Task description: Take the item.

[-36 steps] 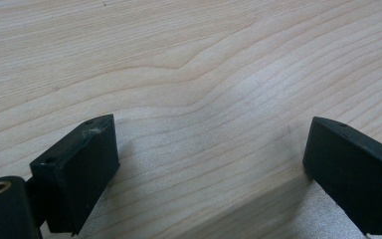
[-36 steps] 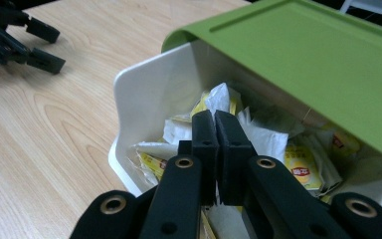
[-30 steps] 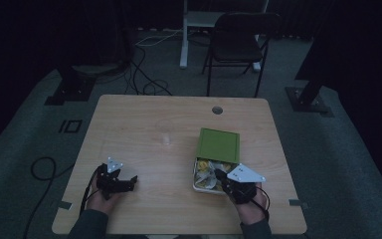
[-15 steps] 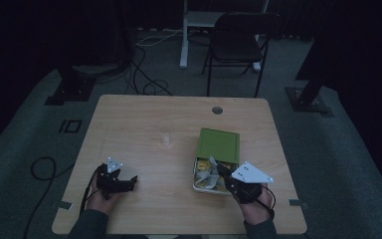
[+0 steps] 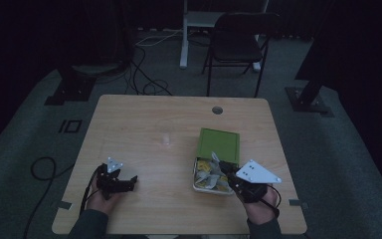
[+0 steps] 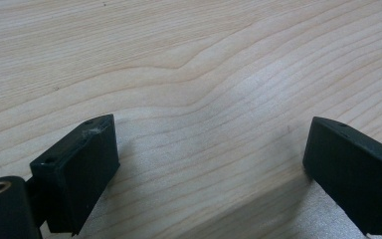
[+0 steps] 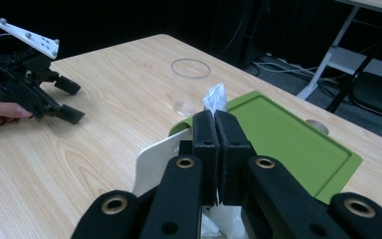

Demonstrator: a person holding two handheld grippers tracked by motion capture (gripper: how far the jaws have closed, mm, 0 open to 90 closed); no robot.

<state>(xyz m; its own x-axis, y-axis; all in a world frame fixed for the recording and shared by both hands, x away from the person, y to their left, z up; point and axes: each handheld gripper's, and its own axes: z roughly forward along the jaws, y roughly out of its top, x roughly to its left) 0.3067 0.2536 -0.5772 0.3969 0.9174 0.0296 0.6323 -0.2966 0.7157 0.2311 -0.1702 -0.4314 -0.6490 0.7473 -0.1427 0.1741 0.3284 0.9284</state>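
- Left gripper [image 5: 129, 182]: near the table's [image 5: 144, 119] front left edge, held low over bare wood; jaws wide apart, nothing between them; in the left gripper view, black fingers [image 6: 77, 169] at either side with plain wood grain in the gap.
- Clear cup [image 5: 166, 139]: upright on the table's middle, well apart from both grippers; faint in the high view, seen as a glassy ring [image 7: 190, 68] in the right gripper view.
- Green lid [image 5: 219, 144]: flat on the table, right of centre, touching the far end of the box.
- White box [image 5: 199, 185]: open, just in front of the lid, holding small packets in pale and yellow wrappers.
- Packet [image 7: 215, 98]: clear crinkled plastic, pinched at its middle, top end poking above the jaw tips, over the box.
- Right gripper [image 7: 214, 122]: above the box's near right corner; jaws closed tight on the packet.
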